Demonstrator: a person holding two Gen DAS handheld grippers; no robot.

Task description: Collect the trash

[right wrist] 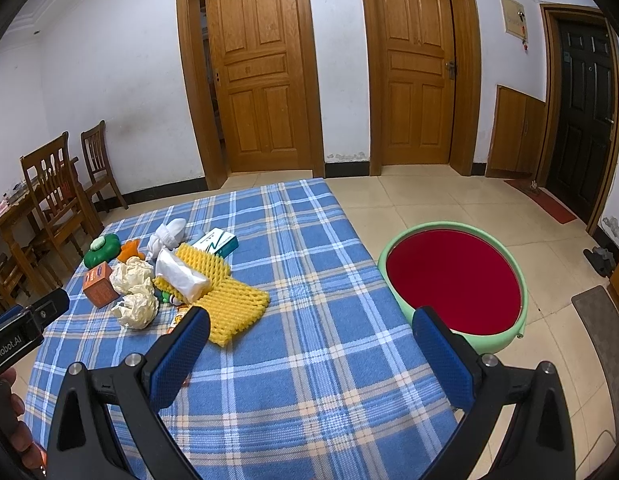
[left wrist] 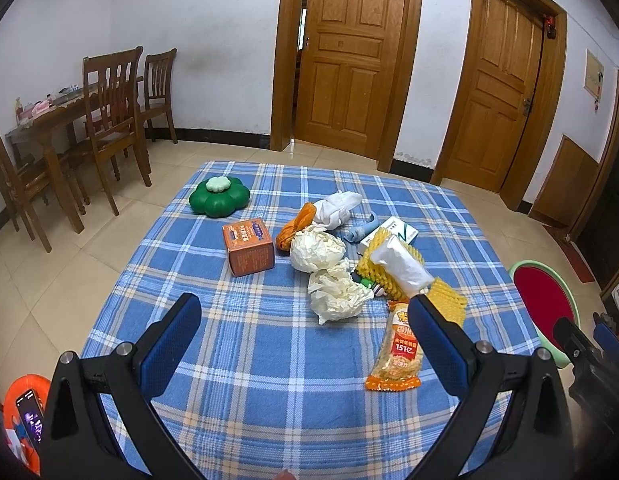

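Trash lies on the blue plaid tablecloth (left wrist: 269, 360): two crumpled paper wads (left wrist: 315, 252) (left wrist: 337, 294), yellow foam netting (left wrist: 383, 270), a tissue pack (left wrist: 401, 266), an orange snack wrapper (left wrist: 397, 354) and an orange box (left wrist: 249, 246). My left gripper (left wrist: 305, 320) is open and empty, above the near part of the cloth, short of the wads. My right gripper (right wrist: 309, 330) is open and empty over the cloth's right side, with the netting (right wrist: 225, 300) to its left. A green basin with a red inside (right wrist: 455, 280) stands on the floor right of the table.
A green flower-shaped container (left wrist: 219, 196), white socks (left wrist: 337, 206), an orange cloth (left wrist: 295, 226), a blue cloth (left wrist: 361, 230) and a white and teal box (left wrist: 393, 234) also lie on the cloth. Wooden chairs and a table (left wrist: 89, 120) stand at the left. Doors line the far wall.
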